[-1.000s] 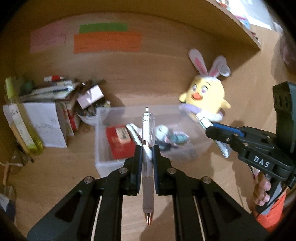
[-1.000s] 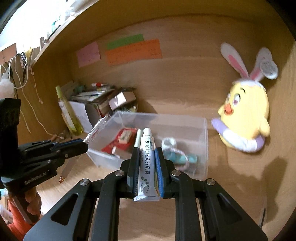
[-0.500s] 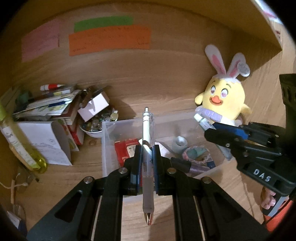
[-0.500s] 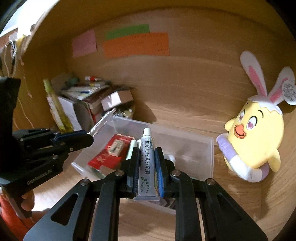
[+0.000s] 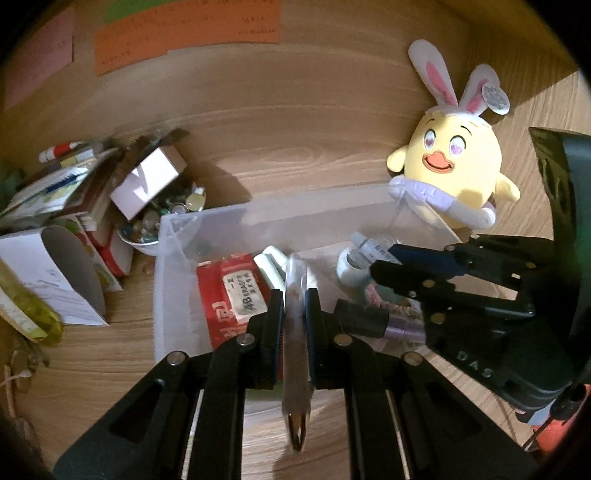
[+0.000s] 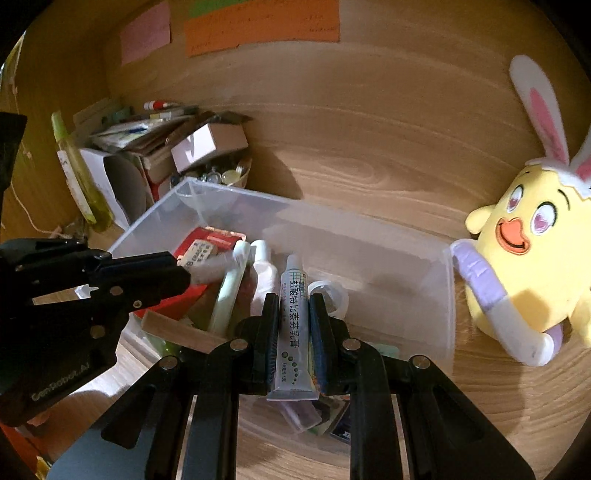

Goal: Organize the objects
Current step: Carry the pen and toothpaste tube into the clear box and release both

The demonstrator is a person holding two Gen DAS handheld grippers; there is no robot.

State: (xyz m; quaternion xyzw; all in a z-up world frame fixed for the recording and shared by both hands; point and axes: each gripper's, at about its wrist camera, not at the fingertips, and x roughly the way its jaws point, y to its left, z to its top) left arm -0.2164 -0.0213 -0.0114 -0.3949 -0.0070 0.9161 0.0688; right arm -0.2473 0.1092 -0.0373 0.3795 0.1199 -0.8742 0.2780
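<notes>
The left gripper (image 5: 293, 317) is clamped on a pen (image 5: 294, 354), held lengthwise between its jaws with the tip pointing back toward the camera, so the pen can drop flat once let go. The right gripper (image 6: 293, 325) is clamped on a tube (image 6: 293, 332) of ointment, cap forward, its crimped end near the camera; that grip keeps the label up and the tube in line with the jaws. Both of the 2 grippers hang over the near rim of a clear bin (image 6: 448, 295), tilted down into it, which reads as a joint drop of both items. The pen is over the bin's left half, above a red box (image 5: 229, 295); the tube is over the middle, beside a pale green stick (image 6: 229, 295) and a white ring (image 6: 332, 291). The bin already holds several small things, so it seems to be the collecting place. To its right, touching the far right corner, sits a yellow plush (image 6: 524, 258). To its left, well clear, a heap of cartons (image 5: 55, 229) and a bowl (image 5: 142, 242) of beads fill the corner. Coloured notes (image 6: 262, 26) are stuck on the wood wall behind.
</notes>
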